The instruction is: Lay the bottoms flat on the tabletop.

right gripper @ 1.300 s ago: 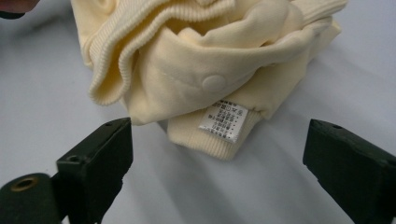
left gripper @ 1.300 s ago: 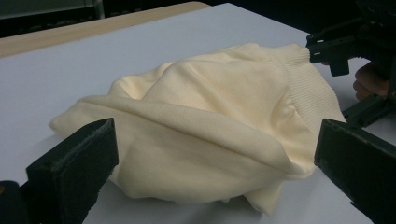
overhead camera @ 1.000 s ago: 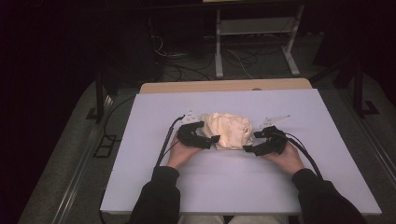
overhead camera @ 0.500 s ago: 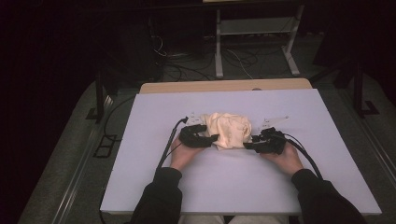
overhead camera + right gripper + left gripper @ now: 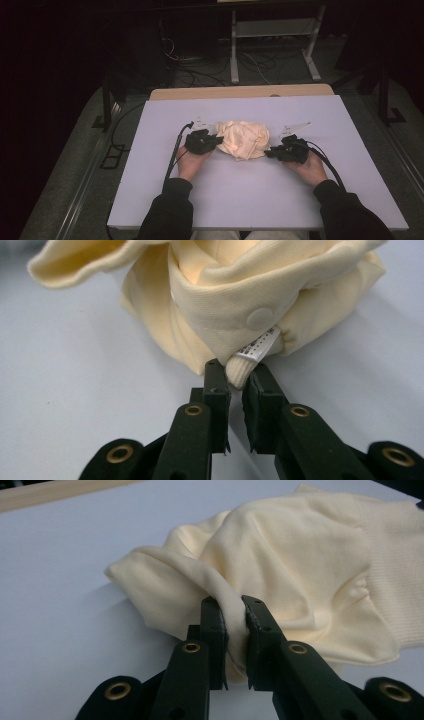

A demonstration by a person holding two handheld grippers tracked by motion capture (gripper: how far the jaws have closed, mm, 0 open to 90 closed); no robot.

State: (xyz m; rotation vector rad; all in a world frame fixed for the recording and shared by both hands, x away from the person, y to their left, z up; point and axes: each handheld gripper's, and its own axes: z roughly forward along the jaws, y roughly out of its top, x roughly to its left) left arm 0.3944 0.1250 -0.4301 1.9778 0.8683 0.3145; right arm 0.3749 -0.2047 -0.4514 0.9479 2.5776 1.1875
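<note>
We log the tabletop (image 5: 150, 150) first: a pale lilac sheet over a wooden board, whose bare edge shows along the far side. The floor beyond it is dark, with cables and the white legs of a frame.

All places below are given relative to the cream garment (image 5: 243, 139). It lies crumpled in a heap on the tabletop, roughly midway between the two side edges and a little nearer the far edge than the near one. In the left gripper view we note a ribbed band on the garment (image 5: 310, 565) towards the right of the picture. In the right gripper view we note a round snap (image 5: 259, 317) on a folded placket and a small white label (image 5: 256, 348) hanging just below it.

The person's two dark sleeves come in from the near edge, one on each side of the garment.

The left gripper (image 5: 216, 141) sits at the garment's left edge, touching it. Its fingers (image 5: 216, 630) have just been closing and are now clamped on a rolled fold of the cloth, which bulges up between them.

The right gripper (image 5: 269, 152) sits at the garment's lower right edge. Its fingers (image 5: 215, 390) have also just been closing; they now pinch a small ribbed nub of cloth directly under the label, with the cloth caught at the very tips.

A cable trails from each gripper back towards the near edge.
</note>
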